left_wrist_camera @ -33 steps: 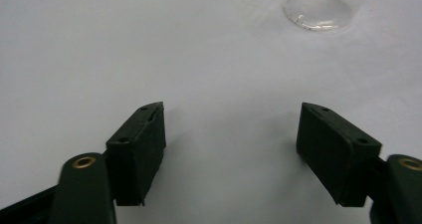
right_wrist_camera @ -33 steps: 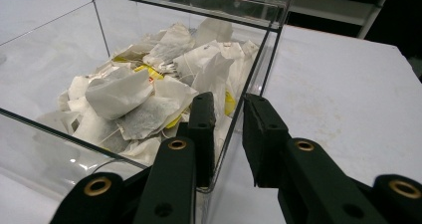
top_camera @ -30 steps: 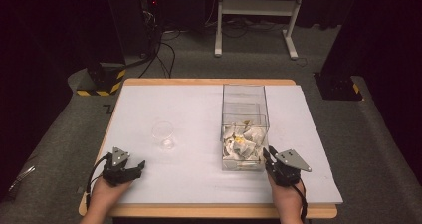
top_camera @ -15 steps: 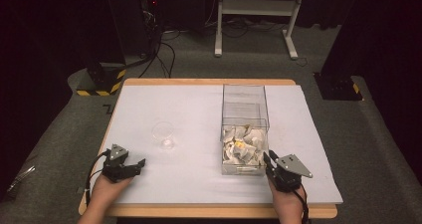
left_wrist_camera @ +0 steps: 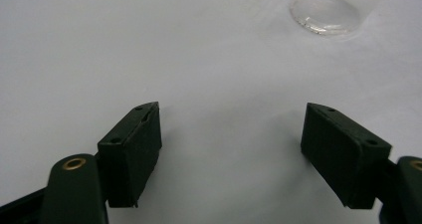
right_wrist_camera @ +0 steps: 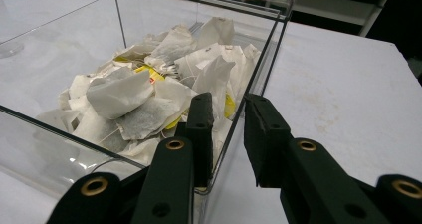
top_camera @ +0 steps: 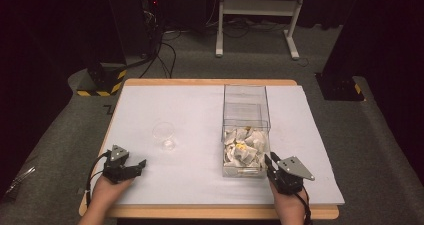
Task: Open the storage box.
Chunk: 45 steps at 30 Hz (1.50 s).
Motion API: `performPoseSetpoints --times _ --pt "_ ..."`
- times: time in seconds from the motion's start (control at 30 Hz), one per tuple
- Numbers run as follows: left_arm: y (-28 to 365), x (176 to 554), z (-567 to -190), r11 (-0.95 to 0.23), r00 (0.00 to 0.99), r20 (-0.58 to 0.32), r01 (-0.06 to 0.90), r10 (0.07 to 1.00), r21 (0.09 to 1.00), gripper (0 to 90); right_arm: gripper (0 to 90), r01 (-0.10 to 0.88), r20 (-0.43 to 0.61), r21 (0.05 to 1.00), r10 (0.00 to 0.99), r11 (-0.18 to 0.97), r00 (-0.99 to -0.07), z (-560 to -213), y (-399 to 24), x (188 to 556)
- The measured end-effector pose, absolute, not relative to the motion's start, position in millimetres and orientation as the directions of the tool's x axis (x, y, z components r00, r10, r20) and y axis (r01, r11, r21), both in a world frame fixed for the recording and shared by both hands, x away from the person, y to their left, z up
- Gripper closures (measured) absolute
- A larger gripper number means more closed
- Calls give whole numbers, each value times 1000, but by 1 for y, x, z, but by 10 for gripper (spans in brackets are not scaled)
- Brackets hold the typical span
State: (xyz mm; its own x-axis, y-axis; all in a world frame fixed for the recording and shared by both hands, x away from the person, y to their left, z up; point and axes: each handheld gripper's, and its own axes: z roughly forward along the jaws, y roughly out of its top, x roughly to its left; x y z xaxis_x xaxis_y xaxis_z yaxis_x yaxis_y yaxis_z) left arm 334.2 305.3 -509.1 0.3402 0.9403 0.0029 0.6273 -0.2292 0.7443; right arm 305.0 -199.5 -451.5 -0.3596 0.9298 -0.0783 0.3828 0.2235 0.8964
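Note:
A clear plastic box (top_camera: 245, 92) stands right of the table's middle, its near half heaped with white tea bags (top_camera: 243, 147), some with yellow tags. My right gripper (top_camera: 270, 161) hovers at the box's near right corner. In the right gripper view its jaws (right_wrist_camera: 229, 104) stand shut but for a narrow slit, nothing gripped, with the box's corner edge (right_wrist_camera: 259, 84) and the tea bags (right_wrist_camera: 149, 94) just beyond them. My left gripper (top_camera: 140, 165) rests low on the white tabletop, its jaws (left_wrist_camera: 231, 149) open and empty. A small clear glass (top_camera: 164, 135) stands ahead of it, seen as a glass (left_wrist_camera: 326, 12) at the upper right.
The white tabletop (top_camera: 190, 105) has a wooden rim. Beyond it stand a white metal stand (top_camera: 255, 7), dark equipment with cables (top_camera: 150, 30) and yellow-black striped feet (top_camera: 102, 82) on grey carpet.
My right gripper has drawn back slightly from the box toward the near edge. The left gripper has stayed put.

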Motion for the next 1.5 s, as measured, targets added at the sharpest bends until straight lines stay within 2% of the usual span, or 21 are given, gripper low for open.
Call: performPoseSetpoints --times 0.07,0.13,0.43,0.67,0.83,0.9,1.0,1.2,1.43,1.5 --pt "306 334 -509 -235 344 8 626 939 743 242 707 381 -65 900 930 212 -363 -451 -200 306" --pt "306 334 -509 -235 344 7 627 939 743 242 633 374 -53 906 929 199 -367 -450 -200 306" --pt "305 334 -509 -234 341 9 627 940 743 242 544 363 -19 919 937 153 -348 -443 -212 309" --pt "305 334 -509 -235 341 10 626 940 744 244 527 367 2 923 955 112 -297 -442 -232 312" --pt "305 334 -509 -234 341 9 626 940 744 244 510 395 -19 910 963 127 -267 -448 -240 319" --pt "305 334 -509 -234 340 9 627 940 743 244 499 436 -46 886 965 159 -258 -459 -246 326" --pt "306 335 -508 -242 348 11 628 937 739 243 485 488 -33 858 966 158 -255 -474 -252 333" --pt "305 337 -506 -257 358 16 636 934 728 245 476 540 -58 820 966 190 -252 -491 -255 343" --pt "299 337 -500 -288 394 29 617 918 732 305 466 552 -66 808 963 204 -260 -496 -253 345" --pt "299 336 -496 -263 413 -21 617 911 742 338 463 553 -67 807 963 205 -260 -497 -252 346"
